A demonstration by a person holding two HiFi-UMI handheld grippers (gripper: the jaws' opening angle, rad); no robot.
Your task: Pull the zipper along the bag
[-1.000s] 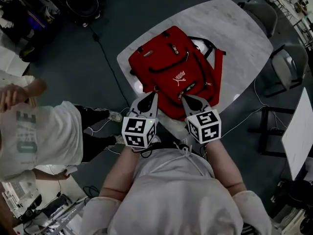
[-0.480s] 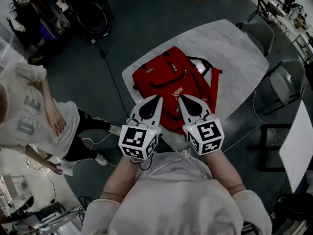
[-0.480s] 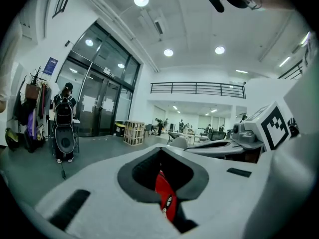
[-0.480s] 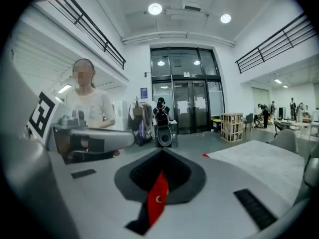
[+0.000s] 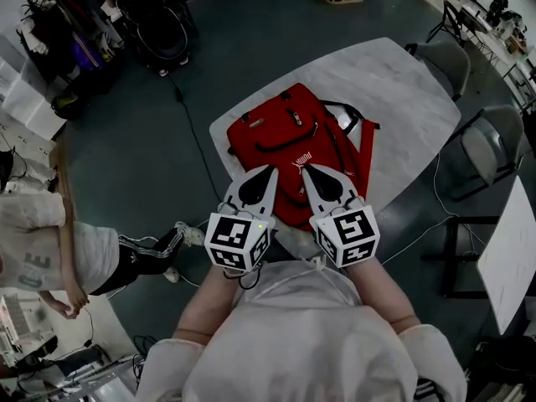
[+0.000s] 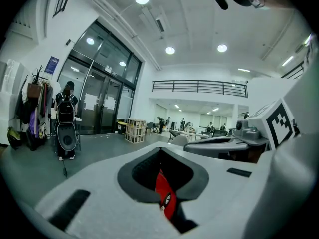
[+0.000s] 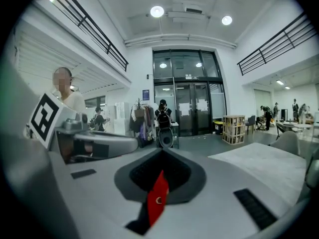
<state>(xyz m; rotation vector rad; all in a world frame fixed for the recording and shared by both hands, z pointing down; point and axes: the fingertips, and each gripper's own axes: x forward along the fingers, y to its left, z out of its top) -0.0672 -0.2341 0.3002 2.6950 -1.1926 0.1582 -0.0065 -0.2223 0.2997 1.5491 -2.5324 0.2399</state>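
Note:
A red backpack (image 5: 285,136) lies flat on the white marble-look table (image 5: 402,90), with black straps at its right side and a white logo near its near end. Both grippers hang above the bag's near edge, side by side, clear of the fabric. My left gripper (image 5: 268,172) is shut with nothing in it. My right gripper (image 5: 306,171) is shut too, and empty. In the left gripper view the jaws (image 6: 160,148) meet, and a sliver of the red backpack (image 6: 164,198) shows through the gap behind them. The right gripper view shows the same red backpack (image 7: 157,203).
A person in a white T-shirt (image 5: 38,254) stands on the floor at the left. Two grey chairs (image 5: 494,141) stand to the right of the table, with another white tabletop (image 5: 511,241) further right. A cable (image 5: 197,132) runs across the dark floor.
Both grippers have risen from the bag's near edge towards the camera and now look larger. The person at the left has shifted down and further left.

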